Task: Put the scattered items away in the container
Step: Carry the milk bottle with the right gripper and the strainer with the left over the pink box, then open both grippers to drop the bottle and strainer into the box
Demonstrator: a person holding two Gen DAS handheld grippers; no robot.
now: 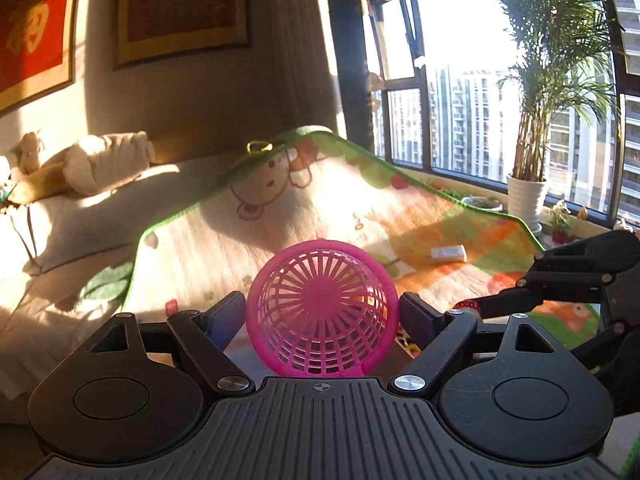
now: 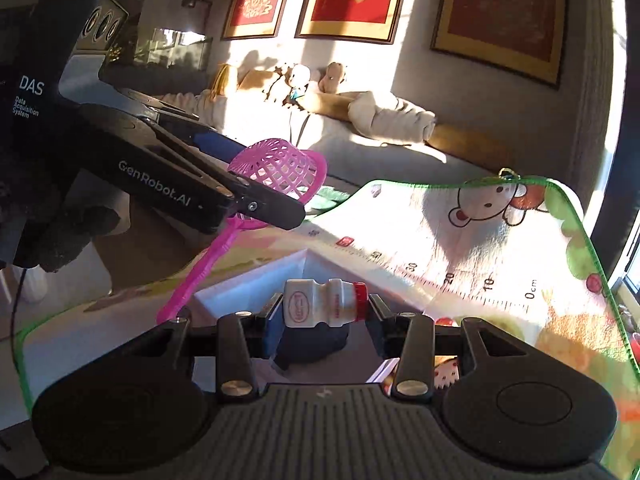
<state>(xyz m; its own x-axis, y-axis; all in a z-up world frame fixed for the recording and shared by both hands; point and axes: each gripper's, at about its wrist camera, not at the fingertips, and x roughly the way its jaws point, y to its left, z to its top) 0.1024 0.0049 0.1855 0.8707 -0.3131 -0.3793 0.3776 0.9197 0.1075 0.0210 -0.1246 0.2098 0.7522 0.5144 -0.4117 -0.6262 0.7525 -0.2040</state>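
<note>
Through my left wrist camera, my left tongs [image 1: 322, 312] are gripping a pink basket [image 1: 322, 304] between both pads, its slatted bottom facing me, lifted above the mat [image 1: 280, 208], while a white box [image 1: 447, 254] is lying on the mat beyond and to the right and my right tongs [image 1: 476, 306] are reaching in from the right. Through my right wrist camera, my right tongs [image 2: 324, 312] are clamping a small bottle [image 2: 325, 303] sideways, red cap rightward, hanging over a white container [image 2: 256, 276], with the left tongs [image 2: 260, 184] carrying the basket [image 2: 276, 172] up to the left.
</note>
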